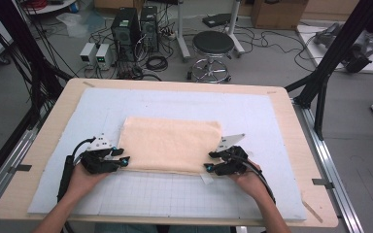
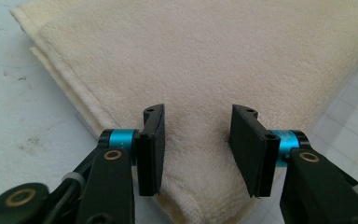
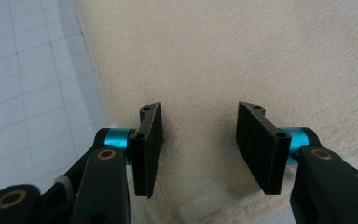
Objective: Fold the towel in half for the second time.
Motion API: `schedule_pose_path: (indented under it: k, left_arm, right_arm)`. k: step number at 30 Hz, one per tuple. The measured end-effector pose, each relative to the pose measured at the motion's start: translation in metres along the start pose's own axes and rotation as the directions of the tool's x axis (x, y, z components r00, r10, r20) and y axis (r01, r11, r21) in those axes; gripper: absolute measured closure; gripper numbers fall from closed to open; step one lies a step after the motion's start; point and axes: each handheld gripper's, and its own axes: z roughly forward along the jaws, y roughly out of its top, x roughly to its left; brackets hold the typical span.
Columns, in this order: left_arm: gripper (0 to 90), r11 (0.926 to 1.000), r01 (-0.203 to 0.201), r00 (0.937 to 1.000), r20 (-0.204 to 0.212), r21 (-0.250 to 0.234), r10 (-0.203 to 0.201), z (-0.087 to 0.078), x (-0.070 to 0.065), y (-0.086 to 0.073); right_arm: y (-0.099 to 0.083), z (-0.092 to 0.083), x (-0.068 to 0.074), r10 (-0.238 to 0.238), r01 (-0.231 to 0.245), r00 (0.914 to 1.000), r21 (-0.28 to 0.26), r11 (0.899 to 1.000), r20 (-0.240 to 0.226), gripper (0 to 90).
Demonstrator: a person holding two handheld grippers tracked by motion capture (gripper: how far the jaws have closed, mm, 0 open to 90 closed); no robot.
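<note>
A cream folded towel (image 1: 170, 144) lies flat on the pale gridded mat (image 1: 175, 194) that covers the desk (image 1: 291, 126), with one claw at each of its two near corners. The left claw (image 1: 122, 162) sits at the towel's near left corner. In the left gripper view that corner of the towel (image 2: 205, 79) runs down between and under the two black jaws, which stand apart with a clear stretch of cloth between them; the pads do not press on it, so this claw (image 2: 196, 149) is open. Off its left jaw the towel's layered folded edge shows, with bare mat beyond it, and off its right jaw the gridded mat begins.

The right claw (image 1: 209, 168) sits at the towel's near right corner. In the right gripper view the towel (image 3: 242, 60) spreads out ahead of and beneath the jaws, its hemmed edge crossing just below them. These jaws also stand apart with cloth visible between them and nothing pinched, so this claw (image 3: 199, 149) is open as well. Gridded mat lies off its left jaw.

Each claw is held by a hand, with a black cable trailing back along the forearm. Well beyond both claws, past the far edge of the desk, a round stool (image 1: 212, 48) and computer towers (image 1: 136, 29) stand on the floor.
</note>
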Motion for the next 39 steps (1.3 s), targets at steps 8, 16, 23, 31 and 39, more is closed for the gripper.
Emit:
schedule_pose_path:
  k: [8,16,23,31,39]
  left_arm:
    - [53.4,0.9988,0.043,0.999,0.014,-0.024,-0.042,-0.006,-0.001,-0.005]
    - [52.6,0.9981,0.051,0.9984,0.026,-0.035,-0.05,-0.007,-0.001,-0.009]
    - [47.1,0.9968,0.06,0.9974,0.042,-0.052,-0.058,-0.012,0.0,-0.008]
    - [38.8,0.994,0.058,0.9977,0.04,-0.092,-0.055,-0.022,0.0,-0.004]
    - [28.8,0.9903,0.069,0.9972,0.037,-0.121,-0.065,-0.031,-0.003,-0.003]
  right_arm:
    - [-0.003,0.0,-0.001,-0.018,0.018,0.9998,-0.002,1.0,0.007,51.5]
    - [-0.005,-0.001,-0.001,0.005,-0.004,0.9999,-0.017,1.0,0.011,51.5]
    - [-0.006,-0.009,-0.004,0.075,-0.073,0.997,-0.087,0.994,0.022,42.7]
    - [-0.007,-0.019,-0.009,0.141,-0.128,0.9867,-0.149,0.981,0.081,30.0]
    - [-0.006,-0.025,-0.008,0.166,-0.149,0.9813,-0.167,0.975,0.097,23.4]
